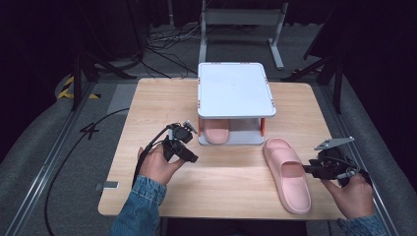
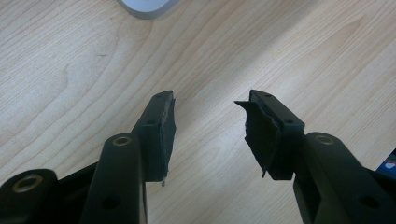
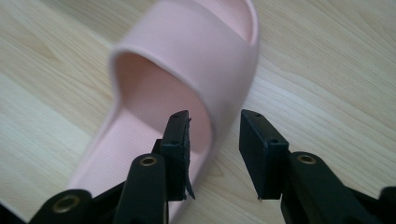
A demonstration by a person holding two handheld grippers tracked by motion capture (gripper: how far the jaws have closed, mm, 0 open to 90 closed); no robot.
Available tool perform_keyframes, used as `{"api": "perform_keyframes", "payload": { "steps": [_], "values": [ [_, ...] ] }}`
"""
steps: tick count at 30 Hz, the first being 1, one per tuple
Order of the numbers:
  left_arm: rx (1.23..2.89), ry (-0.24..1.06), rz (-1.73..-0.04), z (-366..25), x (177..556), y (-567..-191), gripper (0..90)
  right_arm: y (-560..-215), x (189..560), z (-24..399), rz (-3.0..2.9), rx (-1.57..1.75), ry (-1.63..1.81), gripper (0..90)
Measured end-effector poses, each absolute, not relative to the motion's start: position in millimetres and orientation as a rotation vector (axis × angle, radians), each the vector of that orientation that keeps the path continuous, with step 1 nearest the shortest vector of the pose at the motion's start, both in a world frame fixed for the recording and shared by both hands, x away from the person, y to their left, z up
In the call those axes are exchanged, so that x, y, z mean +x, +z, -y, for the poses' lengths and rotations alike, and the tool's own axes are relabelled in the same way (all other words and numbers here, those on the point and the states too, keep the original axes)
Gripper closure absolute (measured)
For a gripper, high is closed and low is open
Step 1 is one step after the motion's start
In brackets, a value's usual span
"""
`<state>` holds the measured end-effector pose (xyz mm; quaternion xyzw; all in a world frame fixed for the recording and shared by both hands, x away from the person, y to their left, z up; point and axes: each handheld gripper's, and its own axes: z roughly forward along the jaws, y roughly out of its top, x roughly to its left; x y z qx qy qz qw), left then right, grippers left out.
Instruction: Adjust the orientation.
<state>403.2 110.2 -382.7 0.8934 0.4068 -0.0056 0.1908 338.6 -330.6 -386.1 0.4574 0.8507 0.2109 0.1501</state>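
A pink slipper (image 1: 287, 174) lies on the wooden table at the right front, toe toward the rack. My right gripper (image 1: 311, 169) is at its right side, open. In the right gripper view, the gripper (image 3: 212, 119) straddles the slipper's (image 3: 187, 60) side wall just behind the strap, one jaw inside and one outside. A second pink slipper (image 1: 216, 132) sits on the lower shelf of the white two-level rack (image 1: 235, 88). My left gripper (image 1: 189, 155) hovers left of the rack, open and holding nothing (image 2: 210, 100).
The wooden table (image 1: 157, 108) has bare room on its left half and in front of the rack. A corner of the rack (image 2: 147, 7) shows at the top of the left gripper view. Cables (image 1: 167, 46) and a stand's legs lie on the floor behind the table.
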Motion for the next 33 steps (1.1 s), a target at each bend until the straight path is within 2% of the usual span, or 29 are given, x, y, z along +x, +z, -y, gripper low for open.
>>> {"api": "perform_keyframes", "payload": {
  "steps": [6,9,11,20,33],
  "values": [
    [2.500,-0.020,-1.159,-114,404,-384,52.4,-411,351,330,-2.494,1.320,0.538,66.3],
    [2.500,-0.018,-1.161,-115,404,-383,52.3,-420,354,328,-2.520,1.325,0.546,73.7],
    [2.500,-0.018,-1.160,-115,404,-383,52.3,-422,355,326,-2.500,1.326,0.539,74.2],
    [2.496,-0.014,-1.163,-117,404,-384,52.4,-417,353,323,-2.432,1.345,0.542,83.3],
    [2.476,-0.014,-1.183,-126,404,-382,52.5,-391,358,301,-2.387,1.310,0.620,83.9]
  ]
}}
